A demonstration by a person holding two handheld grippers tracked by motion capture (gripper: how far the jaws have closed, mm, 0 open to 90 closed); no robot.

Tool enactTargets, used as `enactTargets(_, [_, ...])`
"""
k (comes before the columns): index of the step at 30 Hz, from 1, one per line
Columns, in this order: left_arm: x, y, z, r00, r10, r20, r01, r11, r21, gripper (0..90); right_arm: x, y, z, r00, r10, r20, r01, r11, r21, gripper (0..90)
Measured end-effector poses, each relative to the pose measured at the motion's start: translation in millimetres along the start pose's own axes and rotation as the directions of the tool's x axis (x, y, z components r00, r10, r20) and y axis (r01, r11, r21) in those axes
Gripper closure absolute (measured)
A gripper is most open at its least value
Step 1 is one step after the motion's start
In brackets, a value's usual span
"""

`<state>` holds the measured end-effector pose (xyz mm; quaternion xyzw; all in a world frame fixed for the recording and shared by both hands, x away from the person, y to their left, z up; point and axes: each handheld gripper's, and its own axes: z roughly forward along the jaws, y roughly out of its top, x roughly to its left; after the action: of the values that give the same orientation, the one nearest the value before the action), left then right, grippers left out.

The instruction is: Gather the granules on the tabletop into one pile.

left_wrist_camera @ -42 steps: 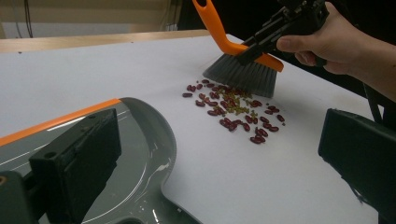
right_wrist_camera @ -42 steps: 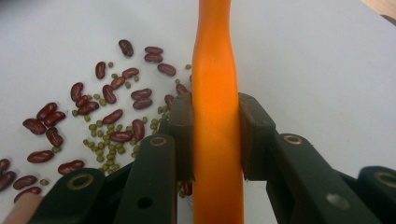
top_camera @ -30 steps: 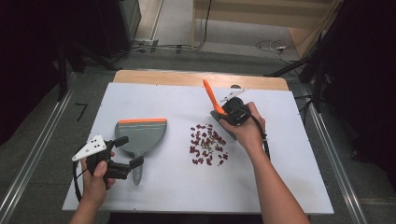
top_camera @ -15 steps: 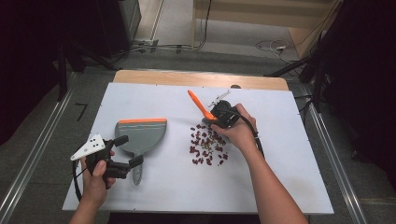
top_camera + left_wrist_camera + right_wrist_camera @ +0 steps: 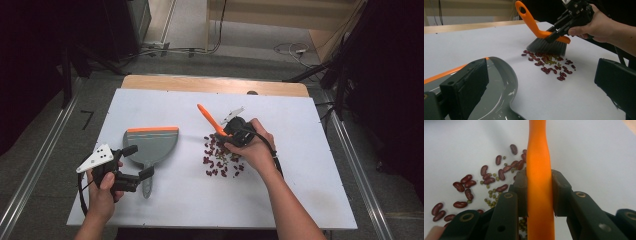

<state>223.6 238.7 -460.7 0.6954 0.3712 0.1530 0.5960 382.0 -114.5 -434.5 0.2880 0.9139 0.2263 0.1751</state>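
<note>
An orange-handled brush (image 5: 541, 32) stands with its grey bristles on the white table (image 5: 300, 175), at the far edge of a scatter of red beans (image 5: 220, 157) mixed with small green beans (image 5: 490, 193). The brush's handle slants up and away from the heap, toward the table's far side. The right gripper (image 5: 235, 131) is clamped on the handle: in the right gripper view both black pads press against the orange shaft from either side, with the beans spread on the table below and to one side of it. The person's right hand (image 5: 255, 150) wraps the gripper's body just beside the heap, the forearm running back toward the near edge of the table.

To the left of the beans, a little apart from them, lies a grey dustpan (image 5: 150, 145) with an orange lip along its far edge and its handle pointing at the near edge. The left gripper (image 5: 135, 162) sits at that handle, its jaws spread wide on either side of it; in the left gripper view the pan's rim curves between the two parted jaws, and the pads do not press on it. The left hand (image 5: 102, 187) holds that gripper near the table's front left corner, farther from the beans than the pan.
</note>
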Motion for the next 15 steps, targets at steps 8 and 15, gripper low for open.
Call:
enactTargets(8, [0.2, 0.4, -0.6, 1.0, 0.0, -0.001, 0.0, 1.0, 0.0, 0.0, -1.2, -2.4, -27.8, 0.9983, 0.054, -0.021, -0.056, 0.994, -0.095, 69.2])
enactTargets(15, [-0.7, 1.0, -0.3, 0.9999, 0.012, -0.007, -0.012, 0.9999, 0.007, 0.0, 22.8, -3.3, -38.2, 0.9851, 0.042, -0.167, -0.059, 0.993, -0.097, 69.2])
